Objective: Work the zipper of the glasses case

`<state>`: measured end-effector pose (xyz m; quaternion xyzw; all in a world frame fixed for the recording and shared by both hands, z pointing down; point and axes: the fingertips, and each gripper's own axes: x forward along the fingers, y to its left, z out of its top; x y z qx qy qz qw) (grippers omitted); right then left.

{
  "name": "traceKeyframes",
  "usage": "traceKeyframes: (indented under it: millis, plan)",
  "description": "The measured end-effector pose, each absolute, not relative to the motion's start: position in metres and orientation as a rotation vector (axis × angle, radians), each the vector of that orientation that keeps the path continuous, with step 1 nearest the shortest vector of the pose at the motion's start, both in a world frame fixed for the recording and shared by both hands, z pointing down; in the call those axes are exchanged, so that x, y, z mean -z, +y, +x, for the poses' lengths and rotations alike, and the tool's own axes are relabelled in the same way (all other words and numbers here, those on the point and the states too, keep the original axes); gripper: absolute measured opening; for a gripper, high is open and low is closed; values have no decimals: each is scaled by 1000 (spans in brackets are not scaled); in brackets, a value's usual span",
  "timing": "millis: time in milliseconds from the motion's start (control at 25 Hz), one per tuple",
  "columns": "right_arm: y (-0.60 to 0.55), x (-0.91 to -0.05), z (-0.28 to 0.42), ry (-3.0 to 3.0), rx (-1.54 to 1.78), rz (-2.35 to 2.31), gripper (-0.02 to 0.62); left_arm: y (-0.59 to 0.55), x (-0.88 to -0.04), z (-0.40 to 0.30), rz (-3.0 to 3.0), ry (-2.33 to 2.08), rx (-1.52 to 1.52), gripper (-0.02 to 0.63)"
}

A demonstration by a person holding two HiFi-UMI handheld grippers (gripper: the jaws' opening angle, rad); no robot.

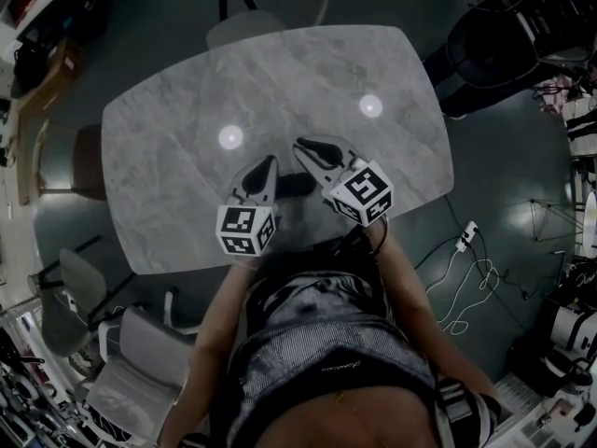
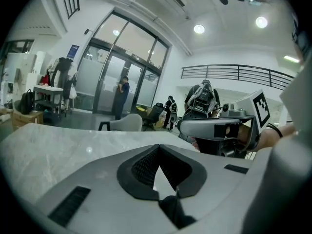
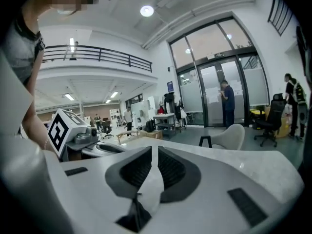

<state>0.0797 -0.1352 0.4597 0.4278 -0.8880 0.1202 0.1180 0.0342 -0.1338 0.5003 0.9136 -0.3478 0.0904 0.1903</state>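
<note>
2: L tool (image 1: 270, 162) shut, R tool (image 1: 302, 145) ajar

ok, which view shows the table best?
Head view: almost the whole grey marble table from above. Each gripper view shows only a partial stretch of its top, seen from low down.

Perhaps the glasses case (image 1: 297, 186), a dark shape partly hidden behind the right claw (image 1: 300, 144).
</note>
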Motion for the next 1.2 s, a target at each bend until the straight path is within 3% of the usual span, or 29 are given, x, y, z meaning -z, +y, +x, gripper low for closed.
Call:
traceKeyframes:
  millis: [600, 1200]
  plan:
    - [-137, -379, 80, -2646, -137, 1375, 87, -140, -407, 47, 2742, -1106, -151, 3]
    - [-132, -352, 82, -2673, -74, 1442, 84, -132, -380, 51, 2753, -1180, -109, 4]
